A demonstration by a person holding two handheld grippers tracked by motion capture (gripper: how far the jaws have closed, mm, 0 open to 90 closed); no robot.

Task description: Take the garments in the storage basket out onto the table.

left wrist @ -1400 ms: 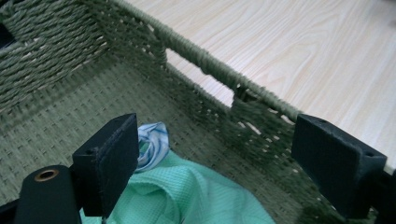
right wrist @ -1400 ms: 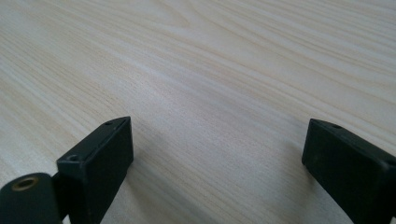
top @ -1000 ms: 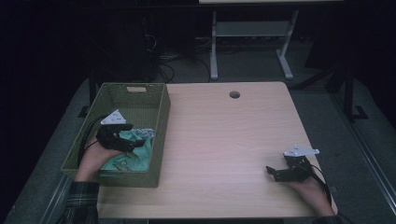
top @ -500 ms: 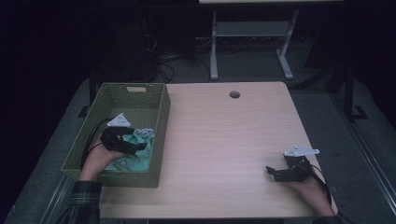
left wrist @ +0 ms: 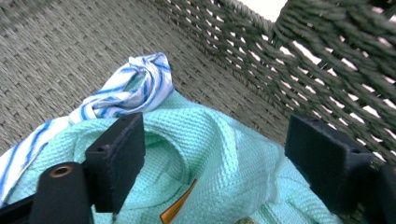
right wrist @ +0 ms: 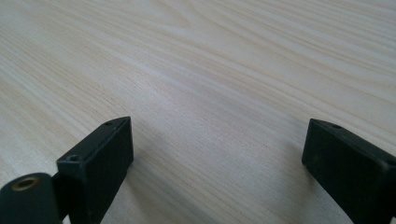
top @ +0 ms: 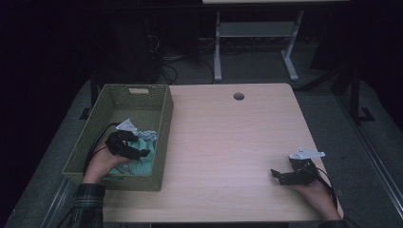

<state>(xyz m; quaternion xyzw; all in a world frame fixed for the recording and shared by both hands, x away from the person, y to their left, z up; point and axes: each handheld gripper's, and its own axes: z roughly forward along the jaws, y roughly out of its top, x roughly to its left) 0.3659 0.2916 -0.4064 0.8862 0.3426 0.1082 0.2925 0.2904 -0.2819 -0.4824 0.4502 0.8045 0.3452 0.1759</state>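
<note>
1. While its jaws have just been closing a bit, the left gripper [left wrist: 219, 158] sits wide apart over the mint cloth [left wrist: 219, 154], gripping nothing, inside the green basket [top: 161, 118] at the table's left.
2. Right gripper [right wrist: 215, 168] rests released on the table [right wrist: 196, 70], near right.

A wooden table [top: 228, 142] with a hole [top: 238, 96] at its far edge; beyond it, a white stand [top: 256, 42] on the floor.

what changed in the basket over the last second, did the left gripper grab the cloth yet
The left gripper has slid a little toward the basket's near right side, over the mint green cloth. Its jaws have just been closing, the cloth between them, not yet pinched. The striped cloth, green basket and right gripper, open on the table, stayed put.
</note>
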